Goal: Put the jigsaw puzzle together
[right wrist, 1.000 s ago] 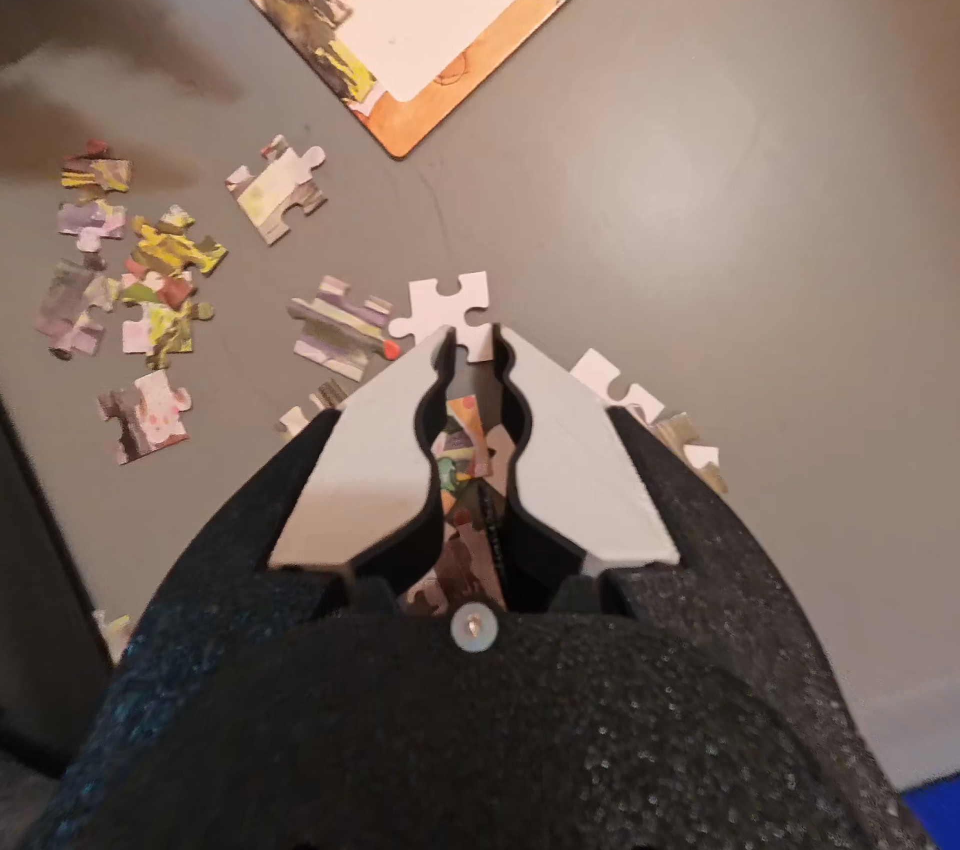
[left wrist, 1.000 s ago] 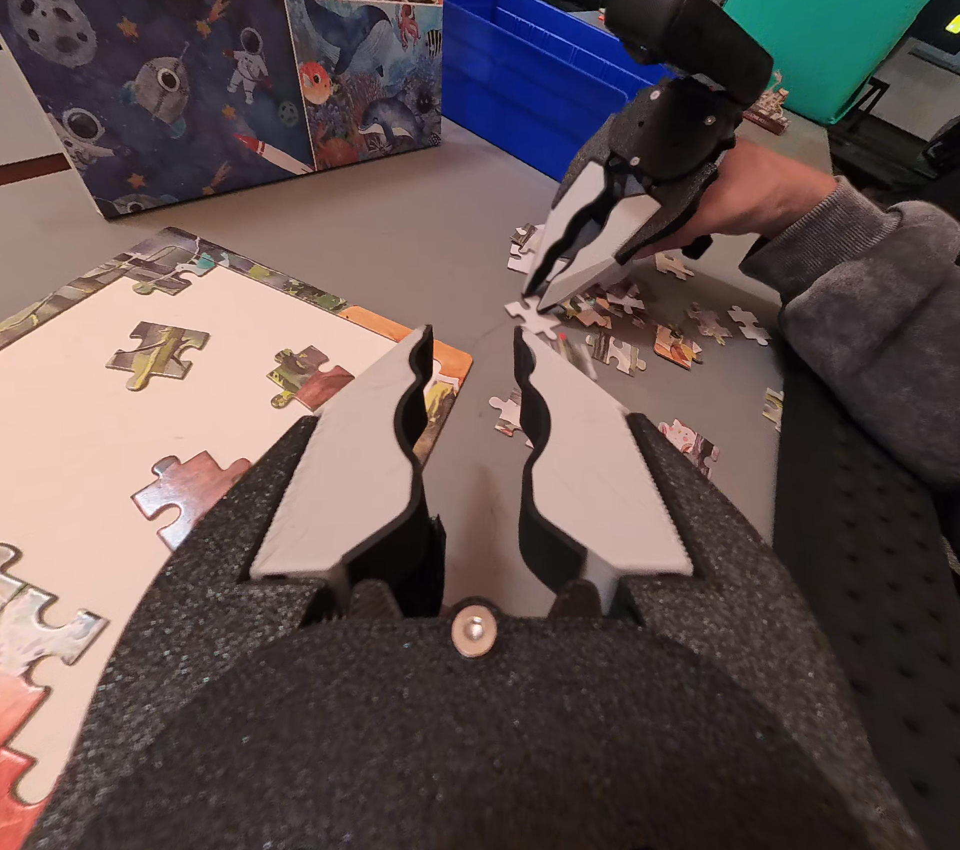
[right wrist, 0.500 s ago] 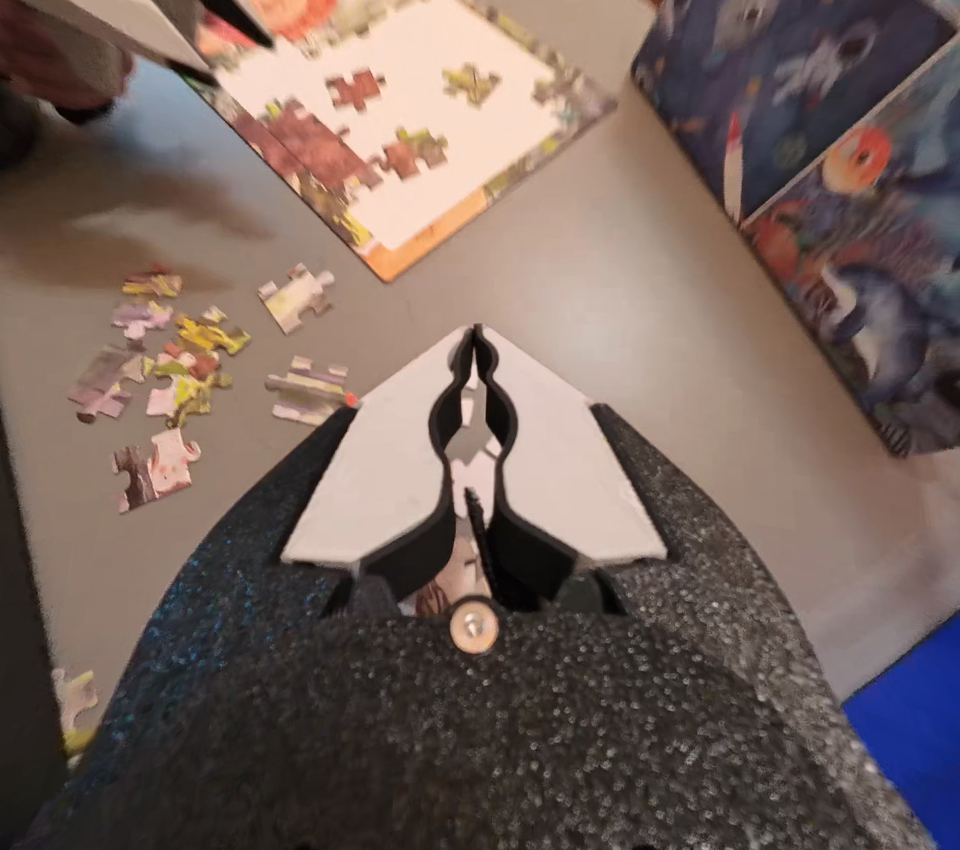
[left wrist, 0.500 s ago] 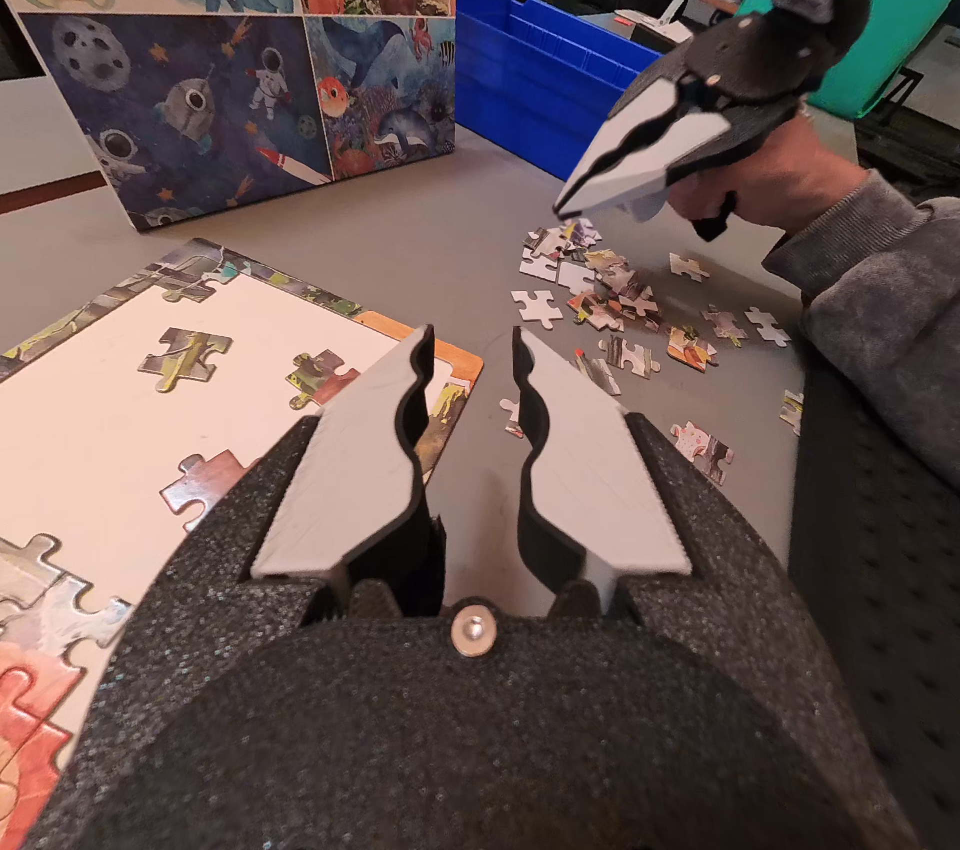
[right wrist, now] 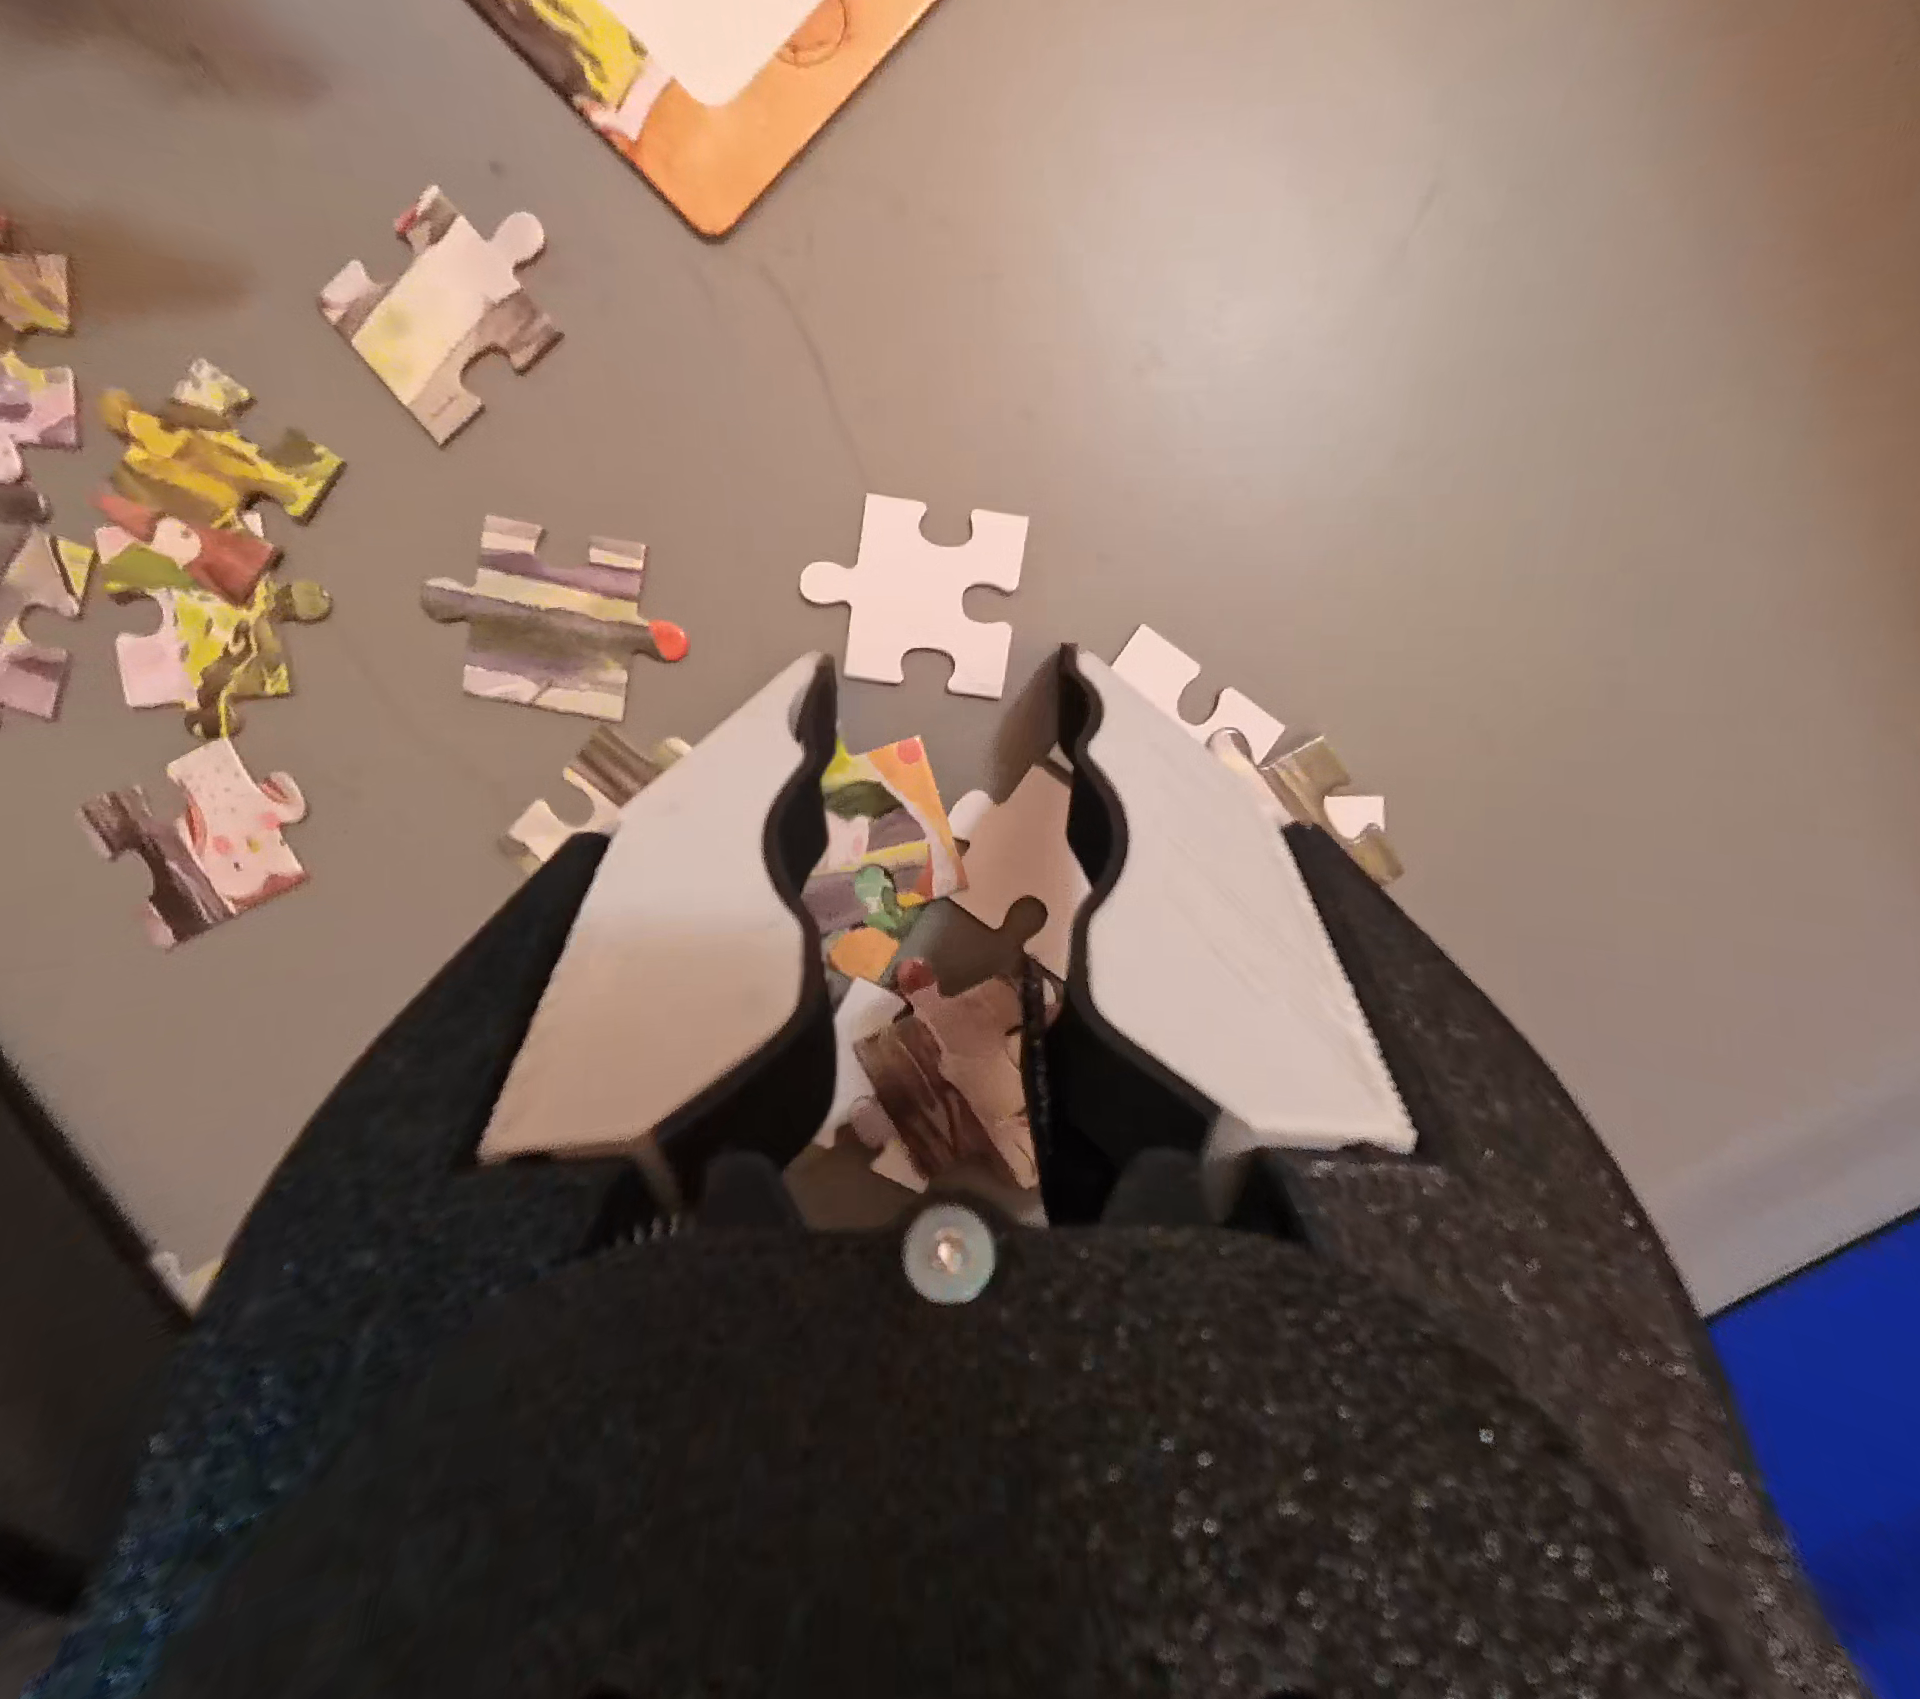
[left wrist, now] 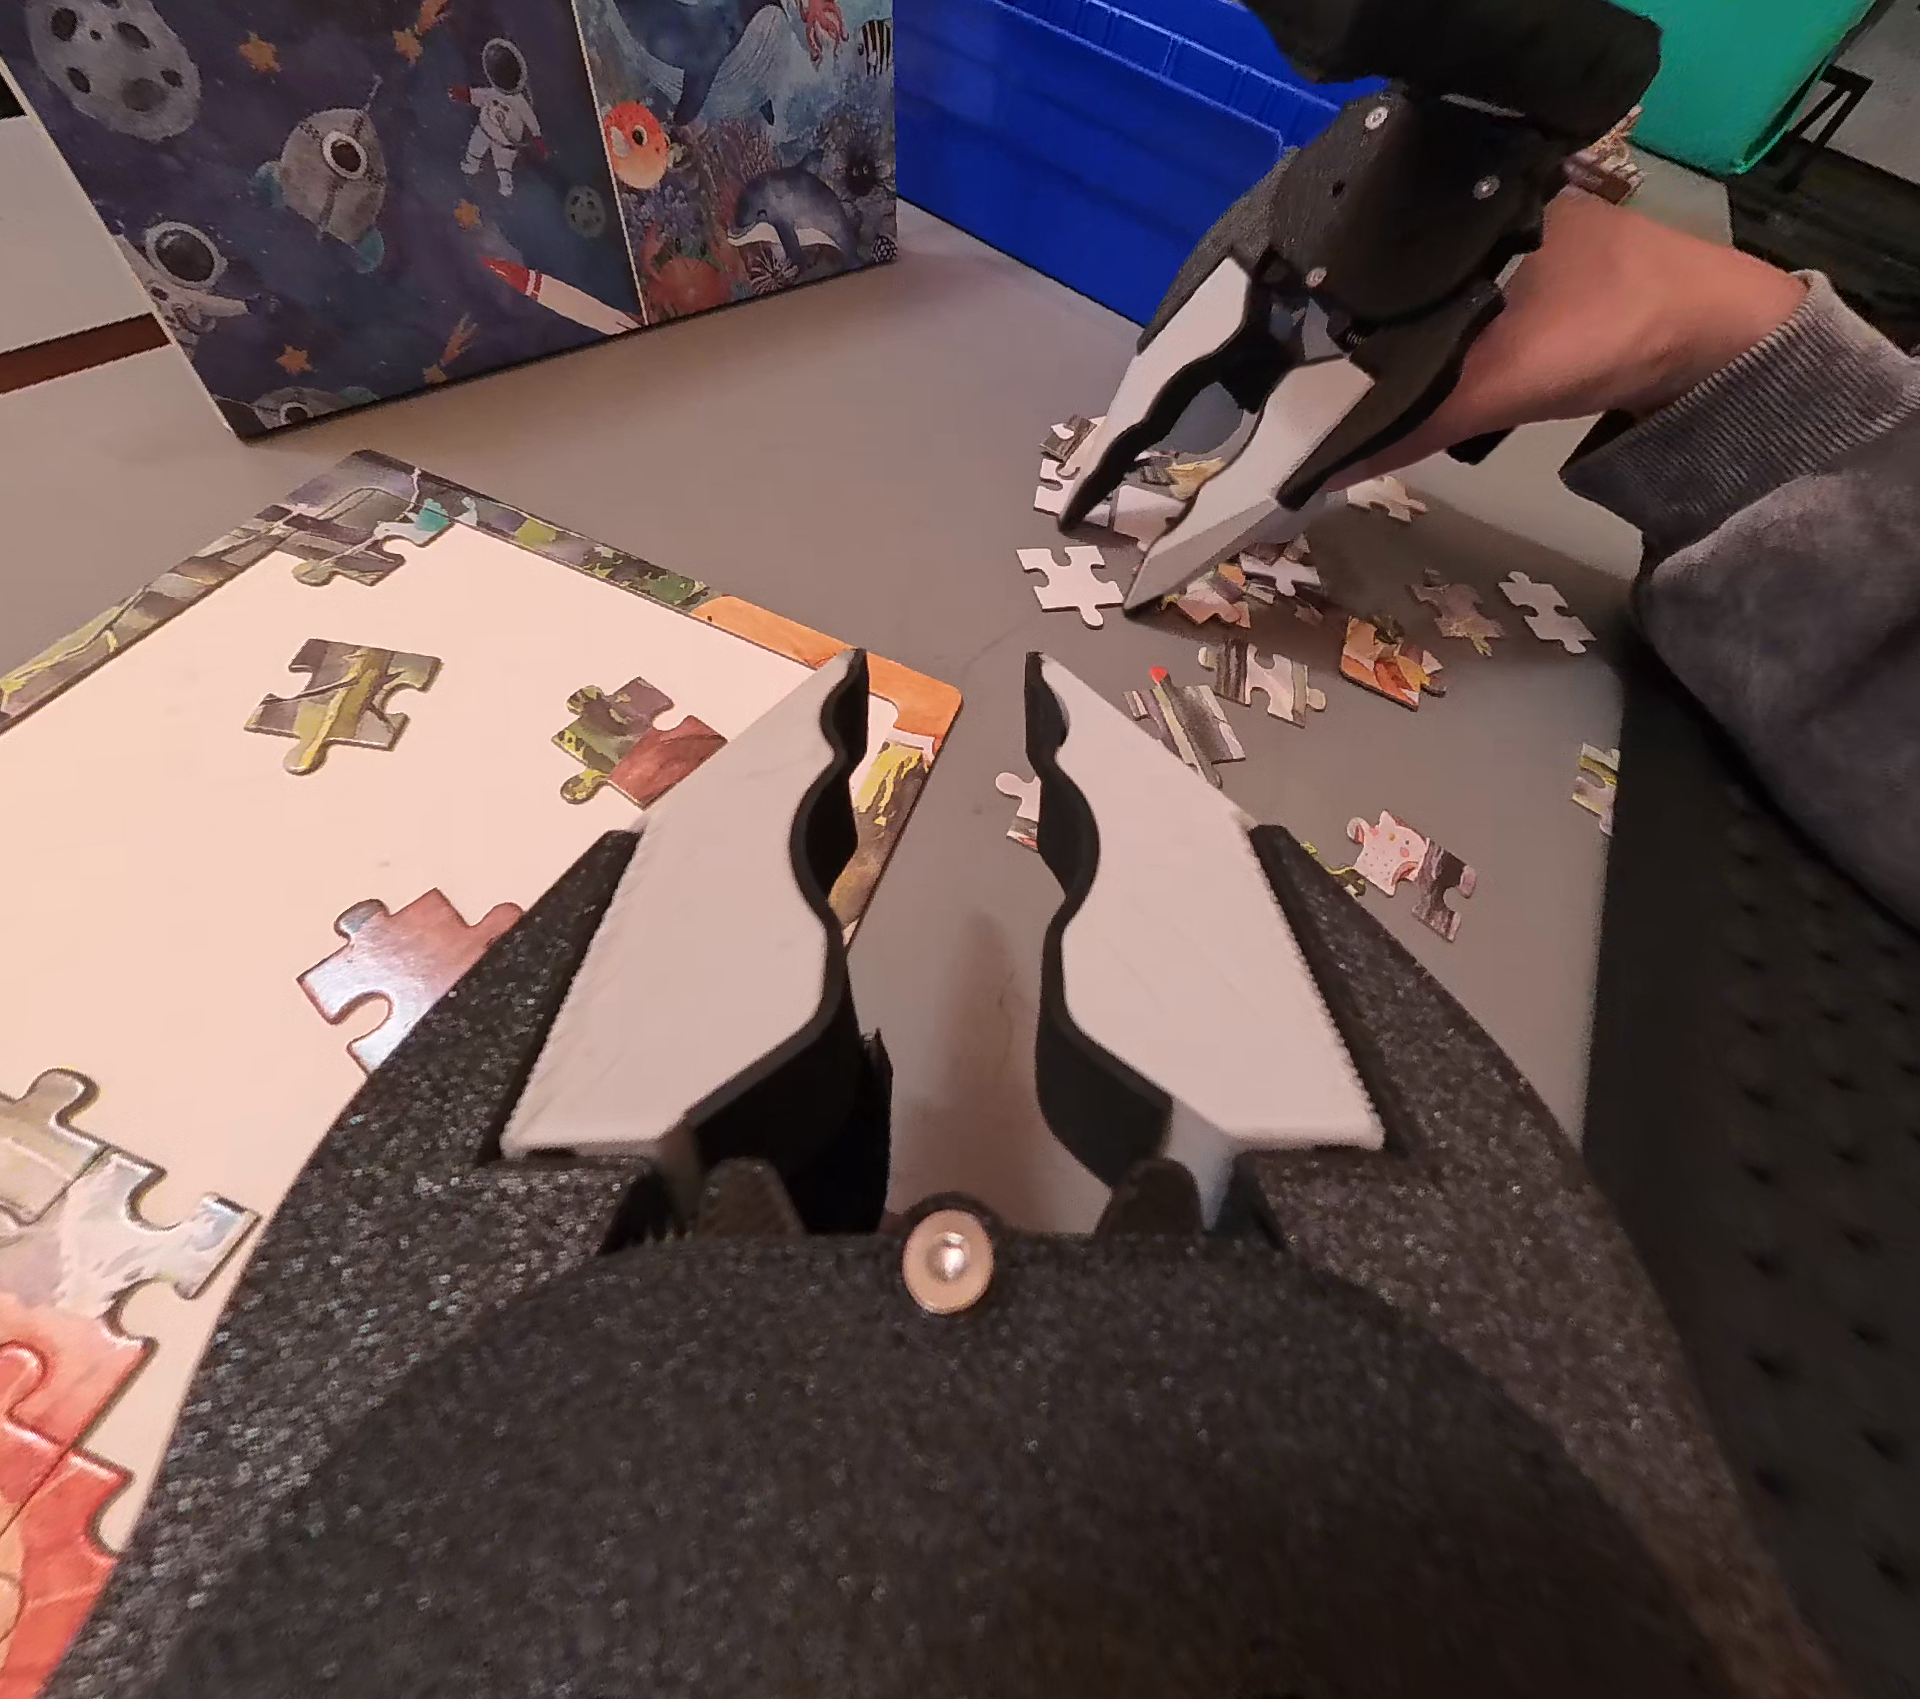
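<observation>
1. Left gripper (left wrist: 943, 678): lower centre of the left wrist view, pointing up-frame, jaws parted, nothing between the grey fingers (left wrist: 727, 901).
2. Right gripper (left wrist: 1101, 563): upper right of the same view, tilted steeply down toward lower left, jaws spread, empty.
3. Hand (left wrist: 1621, 340) behind it, grey sleeve (left wrist: 1787, 569) along the right edge.
4. Right gripper (right wrist: 945, 662) in its own view: lower centre, jaws apart.

Loose jigsaw pieces (right wrist: 551, 615) lie scattered beside the part-filled puzzle board (left wrist: 156, 818).
</observation>
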Demonstrator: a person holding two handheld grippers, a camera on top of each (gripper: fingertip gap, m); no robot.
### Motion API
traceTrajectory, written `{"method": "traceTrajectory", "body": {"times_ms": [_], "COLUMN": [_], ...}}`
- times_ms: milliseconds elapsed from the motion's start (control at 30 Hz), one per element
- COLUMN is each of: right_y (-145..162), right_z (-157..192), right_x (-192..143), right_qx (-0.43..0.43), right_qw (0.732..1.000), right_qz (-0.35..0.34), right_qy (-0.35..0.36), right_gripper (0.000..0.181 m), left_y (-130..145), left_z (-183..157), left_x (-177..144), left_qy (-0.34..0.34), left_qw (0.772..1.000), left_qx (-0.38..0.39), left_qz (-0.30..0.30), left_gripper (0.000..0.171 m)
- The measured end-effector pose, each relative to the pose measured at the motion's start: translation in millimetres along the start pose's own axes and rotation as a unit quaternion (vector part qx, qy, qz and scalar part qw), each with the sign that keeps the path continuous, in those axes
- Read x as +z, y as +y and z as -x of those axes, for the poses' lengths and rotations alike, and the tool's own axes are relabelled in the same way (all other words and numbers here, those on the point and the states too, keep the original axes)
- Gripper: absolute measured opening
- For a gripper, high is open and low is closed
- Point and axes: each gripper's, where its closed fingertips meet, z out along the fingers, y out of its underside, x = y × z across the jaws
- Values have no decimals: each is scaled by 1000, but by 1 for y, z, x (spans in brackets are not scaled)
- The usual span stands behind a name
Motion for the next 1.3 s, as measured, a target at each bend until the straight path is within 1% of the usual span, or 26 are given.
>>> {"method": "traceTrajectory", "body": {"times_ms": [67, 233, 267, 300, 433, 500, 533, 600, 633, 667, 700, 733, 767, 800, 833, 867, 900, 933, 967, 1000, 1033, 1067, 1100, 1167, 1200, 1300], "right_y": [-2, 0, 0, 0, -1, -3, -7, -21, -31, -42, -54, -67, -80, -90, -97, -103, -105, -107, -109, -114, -118, -120, -122, -124, -124, -124], "right_z": [-1, -1, -1, -1, -2, 0, 2, 8, 12, 19, 29, 41, 54, 69, 78, 82, 84, 85, 85, 84, 84, 88, 95, 107, 114, 131], "right_x": [1, 1, 1, 0, 0, -1, -4, -16, -26, -37, -49, -64, -81, -102, -122, -137, -145, -151, -153, -153, -151, -148, -144, -142, -140, -127], "right_qx": [8, 22, 21, 17, 15, 25, 33, 58, 69, 77, 83, 87, 90, 93, 97, 105, 118, 135, 155, 173, 186, 189, 187, 178, 175, 173], "right_qw": [1000, 1000, 1000, 1000, 1000, 999, 997, 988, 979, 966, 949, 924, 890, 845, 794, 746, 706, 663, 627, 602, 586, 580, 581, 575, 577, 595], "right_qz": [6, 14, 13, 12, -5, -26, -48, -111, -150, -188, -226, -268, -309, -342, -370, -388, -392, -386, -376, -373, -371, -361, -346, -327, -316, -276], "right_qy": [8, 10, 10, 7, -5, -26, -44, -94, -123, -159, -203, -257, -322, -400, -473, -531, -579, -627, -664, -684, -696, -706, -712, -728, -732, -735], "right_gripper": [47, 45, 41, 30, 29, 29, 29, 29, 29, 29, 30, 29, 29, 29, 29, 30, 29, 29, 29, 29, 29, 29, 30, 28, 29, 29], "left_y": [0, 2, 2, 2, 2, 2, 1, 1, -1, -2, -4, -7, -10, -15, -21, -26, -29, -31, -34, -39, -46, -54, -62, -74, -75, -70], "left_z": [1, 2, 2, 2, 2, 3, 3, 2, 1, 0, -3, -6, -11, -16, -23, -32, -41, -49, -56, -62, -67, -70, -72, -71, -70, -71], "left_x": [0, 1, 1, 1, 1, 1, 0, 0, -1, -1, -2, -2, -3, -4, -6, -7, -9, -9, -9, -11, -14, -19, -23, -32, -33, -32], "left_qy": [-1, -1, -2, -1, -2, -4, -4, -3, -2, -4, -8, -15, -30, -53, -75, -91, -100, -102, -101, -98, -93, -85, -81, -82, -80, -66], "left_qw": [1000, 1000, 1000, 1000, 1000, 1000, 1000, 1000, 1000, 1000, 999, 997, 992, 983, 969, 955, 942, 933, 928, 926, 928, 931, 933, 932, 933, 936], "left_qx": [-1, -4, -4, -4, -3, -3, -3, -1, 4, 15, 35, 68, 116, 172, 226, 272, 308, 331, 342, 342, 331, 315, 300, 284, 282, 283], "left_qz": [0, 3, 3, 3, 3, 2, 1, 0, -3, -7, -12, -18, -27, -40, -58, -77, -90, -101, -111, -125, -144, -163, -181, -208, -208, -198], "left_gripper": [29, 29, 29, 29, 29, 29, 29, 29, 29, 30, 34, 47, 56, 59, 62, 62, 60, 60, 60, 60, 60, 60, 60, 60, 60, 58]}}
